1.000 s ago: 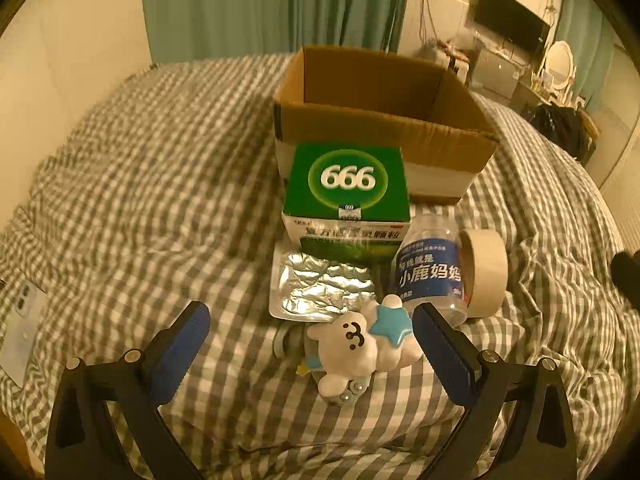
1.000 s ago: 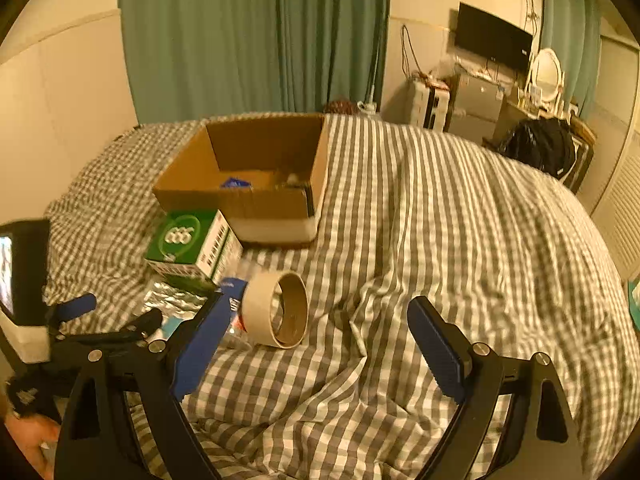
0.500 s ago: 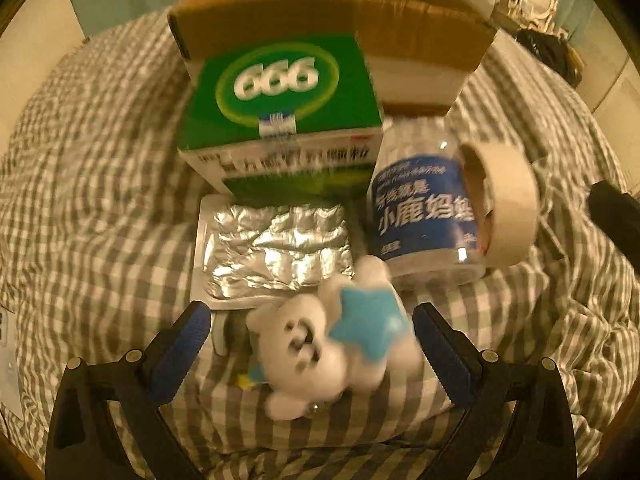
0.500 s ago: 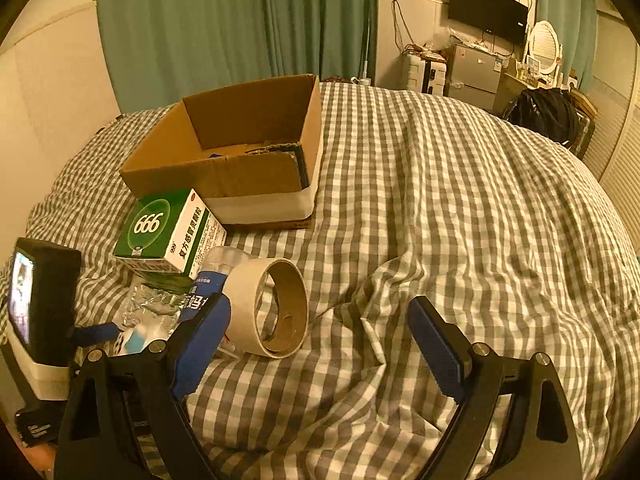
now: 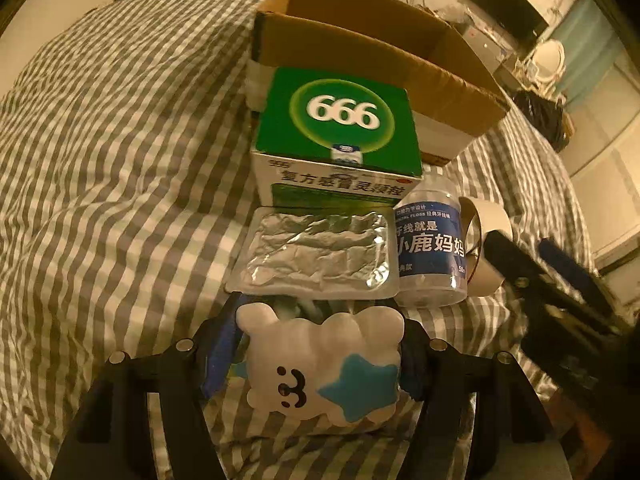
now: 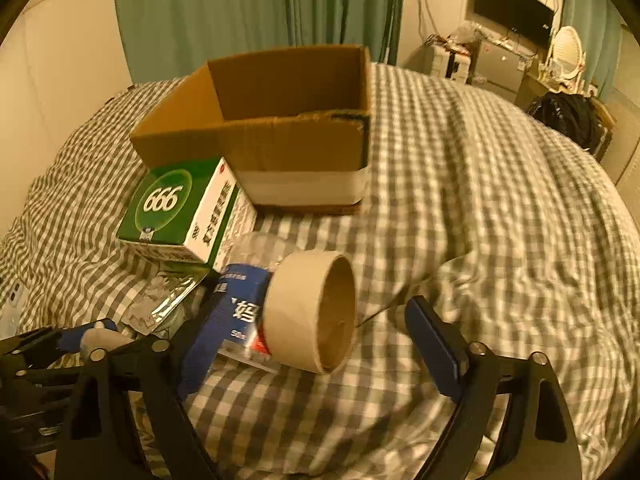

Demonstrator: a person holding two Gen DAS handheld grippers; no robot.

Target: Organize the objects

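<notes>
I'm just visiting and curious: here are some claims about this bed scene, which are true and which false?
1. The left gripper has closed on the white plush toy. True.
2. The right gripper is clamped shut on the tape roll. False: its jaws stand wide open around the roll.
3. The green 666 box sits inside the cardboard box. False: it lies on the checked bedspread just in front of it.
4. A crinkled foil blister pack lies between the plush toy and the green box. True.
5. The blue-labelled clear bottle lies beside the tape roll. True.
</notes>
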